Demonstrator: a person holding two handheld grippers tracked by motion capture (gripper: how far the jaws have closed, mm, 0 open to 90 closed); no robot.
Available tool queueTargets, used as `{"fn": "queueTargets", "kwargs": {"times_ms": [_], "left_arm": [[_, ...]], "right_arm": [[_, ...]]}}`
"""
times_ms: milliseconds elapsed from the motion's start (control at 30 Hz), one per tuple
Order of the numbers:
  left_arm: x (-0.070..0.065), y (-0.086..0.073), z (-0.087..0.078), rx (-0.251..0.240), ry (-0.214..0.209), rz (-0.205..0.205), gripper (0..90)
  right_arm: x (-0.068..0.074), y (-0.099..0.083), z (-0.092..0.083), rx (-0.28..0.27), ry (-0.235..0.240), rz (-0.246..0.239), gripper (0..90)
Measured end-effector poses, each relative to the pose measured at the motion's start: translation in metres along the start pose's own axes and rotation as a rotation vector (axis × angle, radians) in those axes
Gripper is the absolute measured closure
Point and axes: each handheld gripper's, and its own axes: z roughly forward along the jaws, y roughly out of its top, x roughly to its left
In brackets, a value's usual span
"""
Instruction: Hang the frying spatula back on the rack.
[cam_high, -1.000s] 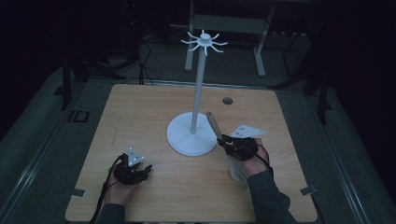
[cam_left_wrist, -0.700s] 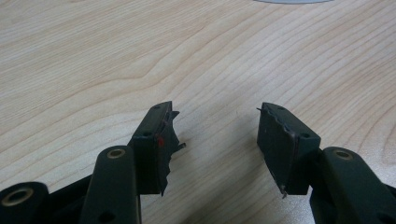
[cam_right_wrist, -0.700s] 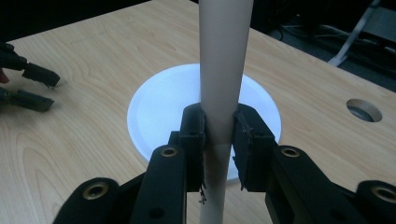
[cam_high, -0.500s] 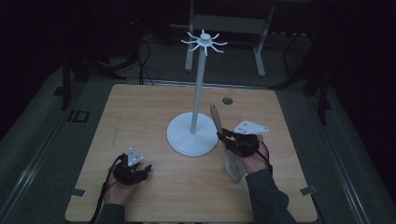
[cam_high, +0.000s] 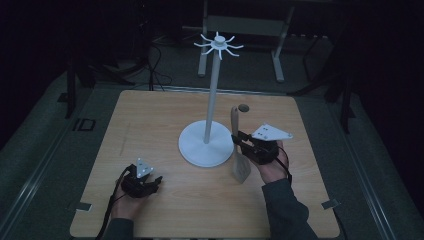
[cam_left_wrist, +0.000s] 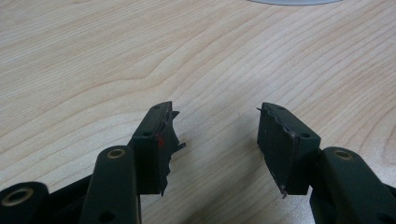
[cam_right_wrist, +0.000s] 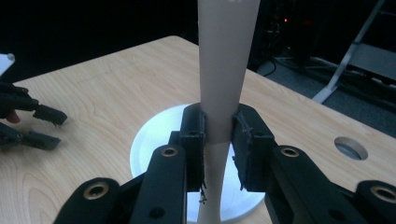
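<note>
- Table (cam_high: 165, 130) of pale wood carries everything; the person's forearms come in from its near edge.
- Stand (cam_high: 206, 144) – a white round base with a tall pole and a crown of hooks (cam_high: 218, 45) at the top – sits mid-table, just left of the right gripper.
- Spatula (cam_high: 239, 150), wooden, hangs close to upright in the right gripper (cam_high: 241, 142): handle end up, broad blade down near the table – its long axis runs almost parallel to the pole.
- Right gripper is clamped on the spatula's handle (cam_right_wrist: 219, 116), pads pressing from both sides. My guess: the hooks are the target, well above the handle's tip and to its left, so the move ahead is mostly a lift.
- Left gripper (cam_high: 150, 183) rests low near the front-left, jaws apart with nothing between them, well away from the spatula; the right hand is plainly the nearer one.
</note>
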Motion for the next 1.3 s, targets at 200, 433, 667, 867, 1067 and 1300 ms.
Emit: {"fn": "queueTargets", "kwargs": {"times_ms": [200, 433, 667, 867, 1067, 1300], "left_arm": [[0.000, 0.000, 0.000, -0.001, 0.002, 0.002, 46.3], [0.000, 0.000, 0.000, -0.001, 0.002, 0.001, 46.3], [0.001, 0.000, 0.000, -0.002, 0.003, 0.001, 46.2], [0.001, 0.000, 0.000, -0.001, 0.002, 0.000, 46.3], [0.001, 0.000, 0.000, 0.001, 0.001, 0.000, 46.2], [0.001, 0.000, 0.001, 0.001, 0.002, -0.002, 46.1]], "right_arm": [[0.001, 0.004, -0.001, -0.022, -0.005, -0.001, 74.9], [0.001, 0.007, -0.001, -0.036, -0.008, 0.001, 75.0], [-0.001, 0.011, -0.001, -0.045, -0.011, 0.000, 74.9], [-0.002, 0.014, -0.002, -0.050, -0.016, -0.001, 74.9], [-0.004, 0.021, -0.003, -0.054, -0.027, 0.004, 74.9], [-0.007, 0.028, -0.004, -0.056, -0.041, 0.008, 74.9]]}}
